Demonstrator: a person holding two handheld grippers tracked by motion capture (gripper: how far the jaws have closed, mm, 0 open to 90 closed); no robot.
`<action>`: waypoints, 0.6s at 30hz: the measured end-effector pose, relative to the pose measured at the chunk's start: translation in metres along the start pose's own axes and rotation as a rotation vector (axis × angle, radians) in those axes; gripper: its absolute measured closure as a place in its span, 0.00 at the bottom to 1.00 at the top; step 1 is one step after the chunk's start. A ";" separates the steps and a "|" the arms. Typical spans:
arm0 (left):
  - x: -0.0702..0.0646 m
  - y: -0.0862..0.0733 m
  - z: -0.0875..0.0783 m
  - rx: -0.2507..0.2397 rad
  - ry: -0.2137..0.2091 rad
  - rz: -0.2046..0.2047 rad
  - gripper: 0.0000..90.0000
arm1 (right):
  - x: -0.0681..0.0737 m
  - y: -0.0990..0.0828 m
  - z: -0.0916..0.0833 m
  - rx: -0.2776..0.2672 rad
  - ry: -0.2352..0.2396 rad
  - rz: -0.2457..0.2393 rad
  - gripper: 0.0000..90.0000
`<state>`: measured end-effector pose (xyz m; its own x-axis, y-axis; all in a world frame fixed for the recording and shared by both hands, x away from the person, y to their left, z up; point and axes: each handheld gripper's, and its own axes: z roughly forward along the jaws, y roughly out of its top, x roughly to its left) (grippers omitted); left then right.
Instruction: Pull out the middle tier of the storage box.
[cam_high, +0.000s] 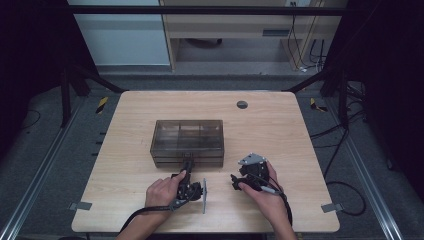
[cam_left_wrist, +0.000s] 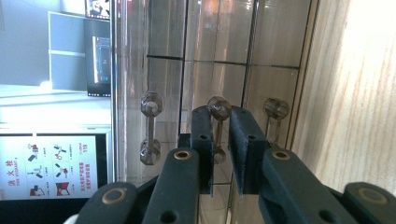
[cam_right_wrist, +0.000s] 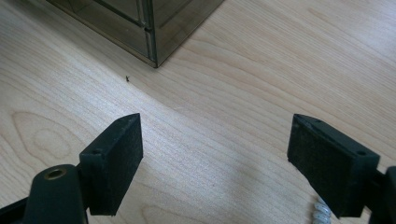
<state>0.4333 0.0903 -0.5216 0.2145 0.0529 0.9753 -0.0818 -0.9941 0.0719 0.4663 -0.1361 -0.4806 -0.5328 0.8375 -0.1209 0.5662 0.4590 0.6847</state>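
Your left tool (cam_high: 189, 161) reaches forward from your left hand (cam_high: 162, 192) to the near face of the smoky clear drawer box (cam_high: 187, 135), which sits at the middle of the tabletop (cam_high: 130, 150), a little toward its left edge. The tool is rolled on its side, so in the left gripper view the box front stands turned and the wood runs down the right. Three drawer handles show in a row there; the jaws are clamped on the middle handle (cam_left_wrist: 218, 128), pads pressed against its bar from either side. The neighbouring handles (cam_left_wrist: 151, 128) are untouched.

Left forearm comes in from the near edge, angled toward the box; wrist low, close over the wood, cable trailing back under the arm.

Your right hand (cam_high: 262, 187) rests near the near edge, to the right of the box and well apart from it. The right tool (cam_right_wrist: 215, 158) is released: jaws spread wide with bare wood between them. It tilts down at the tabletop, and the near right corner of the box (cam_right_wrist: 154, 32) shows ahead of it.
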 end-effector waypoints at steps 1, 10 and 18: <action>0.000 0.000 0.000 0.000 0.000 0.000 0.89 | 0.000 0.000 0.000 0.001 0.000 0.000 0.21; -0.001 0.000 -0.005 -0.007 -0.004 -0.006 0.89 | 0.000 0.000 0.000 0.000 0.002 0.001 0.21; -0.001 0.004 -0.012 -0.022 -0.036 -0.009 1.00 | -0.001 0.000 0.002 0.001 0.003 -0.004 0.20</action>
<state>0.4210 0.0878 -0.5194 0.2499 0.0578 0.9665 -0.1012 -0.9912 0.0855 0.4678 -0.1360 -0.4815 -0.5374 0.8345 -0.1215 0.5645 0.4630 0.6834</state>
